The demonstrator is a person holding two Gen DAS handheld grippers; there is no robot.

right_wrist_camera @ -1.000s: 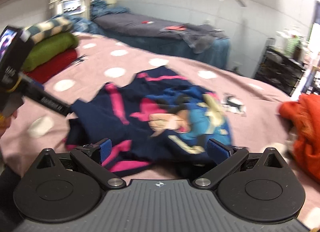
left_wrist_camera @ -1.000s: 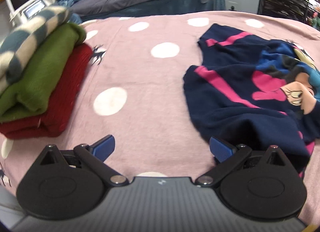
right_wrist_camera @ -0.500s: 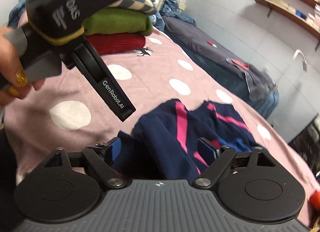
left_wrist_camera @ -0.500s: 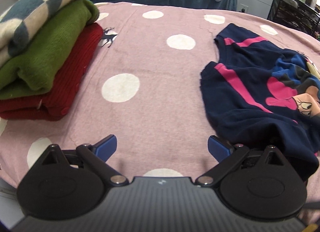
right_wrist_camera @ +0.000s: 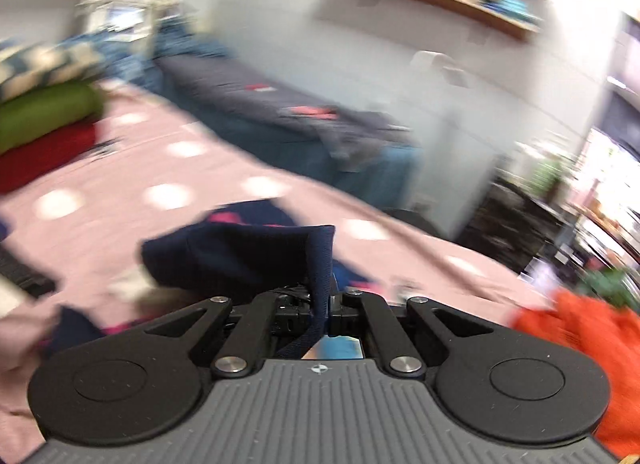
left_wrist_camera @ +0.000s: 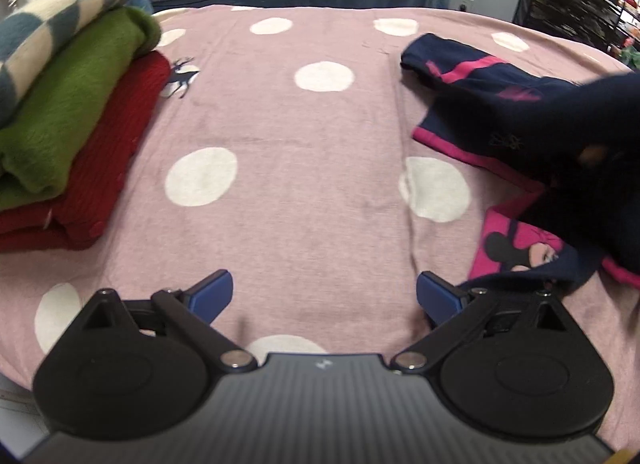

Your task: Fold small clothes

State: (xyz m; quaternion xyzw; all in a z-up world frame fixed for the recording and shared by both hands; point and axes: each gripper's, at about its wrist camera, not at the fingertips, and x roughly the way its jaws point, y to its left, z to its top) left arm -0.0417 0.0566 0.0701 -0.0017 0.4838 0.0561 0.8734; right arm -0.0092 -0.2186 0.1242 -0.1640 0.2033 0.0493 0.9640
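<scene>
The navy top is getting picked up right now. One edge of it is pinched in the right gripper, whose jaws are clamped fully shut on the fabric, and that bit is lifting off the pink spotted blanket. The rest is still trailing on the blanket at the right side, in the left wrist view too, with a pink cartoon patch flipped up near the front. A second ago those jaws were wide open with the top lying flat and spread out under them, so the grab has only just happened. The right view is blurring a lot, so that hand is swinging fast, looks like up and away.

The left gripper is hanging over bare blanket just left of the top, jaws wide open, nothing between them. It has barely shifted compared to the earlier shots.

My guess is this is the start of the fold, not the fold itself: the top is being lifted to shake out or reposition, and the left one probably needs to grab another edge before anything neat can happen.

Further out, the finished pile is sitting at the left edge, red at the bottom, green, then striped on top. An orange garment is waiting on the far right.
</scene>
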